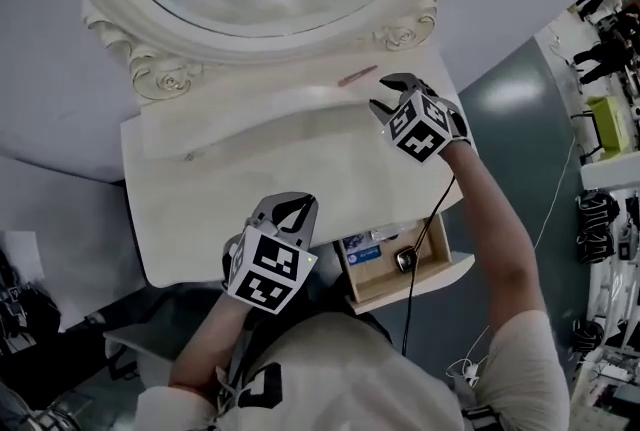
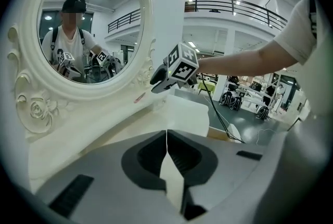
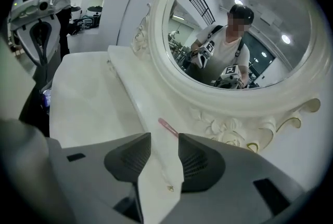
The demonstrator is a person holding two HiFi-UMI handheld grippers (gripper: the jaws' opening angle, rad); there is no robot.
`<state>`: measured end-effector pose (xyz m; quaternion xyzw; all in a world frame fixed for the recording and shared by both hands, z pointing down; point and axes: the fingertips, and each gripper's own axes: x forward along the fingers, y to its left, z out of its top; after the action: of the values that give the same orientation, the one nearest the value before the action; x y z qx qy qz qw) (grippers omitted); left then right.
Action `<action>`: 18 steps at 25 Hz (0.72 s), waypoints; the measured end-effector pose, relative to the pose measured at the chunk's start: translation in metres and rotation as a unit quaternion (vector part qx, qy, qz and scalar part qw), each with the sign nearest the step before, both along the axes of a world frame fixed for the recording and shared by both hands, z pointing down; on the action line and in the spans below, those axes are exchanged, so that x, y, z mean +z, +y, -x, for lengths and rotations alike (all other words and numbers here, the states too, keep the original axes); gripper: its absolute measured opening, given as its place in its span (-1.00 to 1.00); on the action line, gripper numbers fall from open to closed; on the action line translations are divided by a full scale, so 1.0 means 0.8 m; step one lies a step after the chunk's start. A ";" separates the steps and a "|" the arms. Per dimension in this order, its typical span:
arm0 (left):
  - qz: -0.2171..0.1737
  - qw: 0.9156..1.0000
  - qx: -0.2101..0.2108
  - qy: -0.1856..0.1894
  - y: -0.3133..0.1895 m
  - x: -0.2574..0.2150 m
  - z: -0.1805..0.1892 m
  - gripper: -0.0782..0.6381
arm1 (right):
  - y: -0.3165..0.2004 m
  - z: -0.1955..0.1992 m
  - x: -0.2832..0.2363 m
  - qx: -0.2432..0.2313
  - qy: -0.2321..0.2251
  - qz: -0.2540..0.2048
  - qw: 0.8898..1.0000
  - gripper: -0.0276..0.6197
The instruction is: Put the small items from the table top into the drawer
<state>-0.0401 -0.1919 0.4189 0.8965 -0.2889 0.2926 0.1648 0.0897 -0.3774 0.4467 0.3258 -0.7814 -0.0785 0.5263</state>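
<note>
The right claw is held spread just short of the thin pink item on the bench below the mirror, while the left claw is pressed together near the open drawer.

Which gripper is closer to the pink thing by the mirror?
Right. The right gripper is just beside the pink stick; the left gripper is away at the front of the table.
</note>
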 end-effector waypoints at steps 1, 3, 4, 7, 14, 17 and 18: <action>0.001 1.000 -0.001 0.001 -0.004 0.001 0.003 -0.62 | -0.005 0.002 0.005 -0.002 0.004 0.004 1.000 -0.38; 0.002 1.000 -0.005 0.004 -0.011 0.003 0.008 -0.62 | -0.014 0.006 0.015 -0.009 0.013 0.011 1.000 -0.38; 0.003 1.000 -0.008 0.006 -0.014 0.005 0.011 -0.62 | -0.018 0.008 0.018 -0.014 0.018 0.013 1.000 -0.38; 0.008 1.000 -0.014 0.007 -0.021 0.009 0.016 -0.62 | -0.030 0.010 0.026 -0.022 0.027 0.017 0.999 -0.38; 0.022 1.000 -0.018 0.010 -0.026 0.021 0.021 -0.62 | -0.055 0.014 0.039 -0.046 0.048 0.021 0.998 -0.38; 0.027 0.999 -0.019 0.010 -0.025 0.024 0.023 -0.62 | -0.064 0.017 0.047 -0.065 0.063 0.026 0.996 -0.38; 0.027 0.999 -0.019 0.009 -0.025 0.025 0.023 -0.62 | -0.066 0.019 0.050 -0.074 0.071 0.029 0.994 -0.38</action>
<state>-0.0587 -0.2122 0.4386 0.8887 -0.2964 0.2887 0.1976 0.0743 -0.4306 0.4870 0.2456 -0.7659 -0.1177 0.5825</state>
